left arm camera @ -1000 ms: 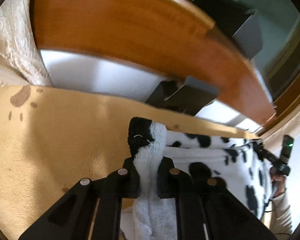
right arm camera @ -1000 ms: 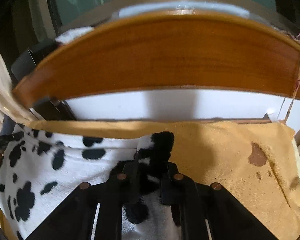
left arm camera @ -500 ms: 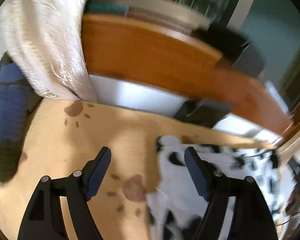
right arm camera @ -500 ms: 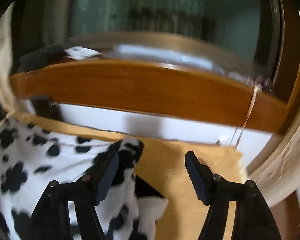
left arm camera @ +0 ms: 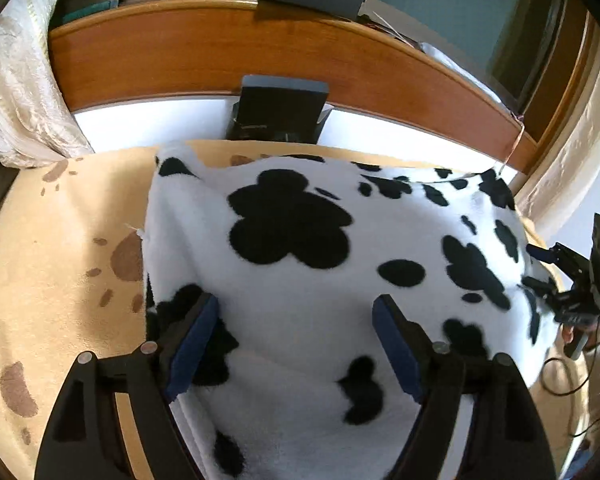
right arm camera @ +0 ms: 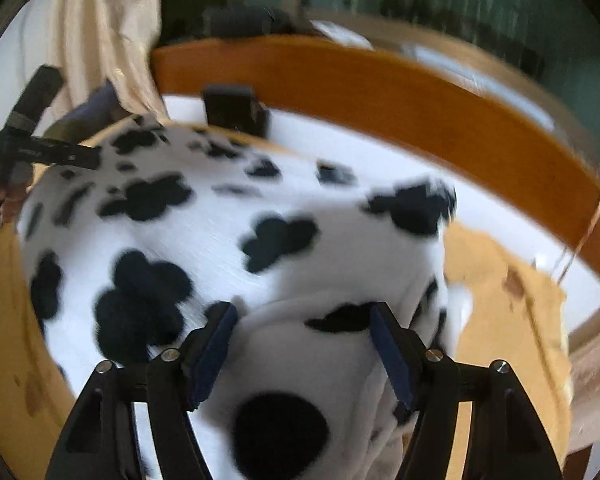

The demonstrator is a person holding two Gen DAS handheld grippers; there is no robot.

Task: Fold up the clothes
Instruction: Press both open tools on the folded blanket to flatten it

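A fluffy white garment with black cow spots (left arm camera: 300, 248) lies folded on a yellow blanket (left arm camera: 60, 248); it also fills the right wrist view (right arm camera: 220, 232). My left gripper (left arm camera: 296, 344) is open, jaws wide apart, hovering over the garment's near left part, holding nothing. My right gripper (right arm camera: 304, 344) is open too, over the garment's near right edge, empty. The right gripper shows at the far right of the left wrist view (left arm camera: 572, 280); the left one shows at the left of the right wrist view (right arm camera: 32, 152).
A wooden headboard (left arm camera: 220, 52) curves across the back, with a white panel below and a dark box (left arm camera: 280, 112) against it. A cream curtain (left arm camera: 16, 80) hangs at the left. The blanket (right arm camera: 508, 312) has brown paw prints.
Both grippers were shut on the garment's corners a second ago. They opened, let go and pulled back toward me. The garment now lies spread flat on the blanket.
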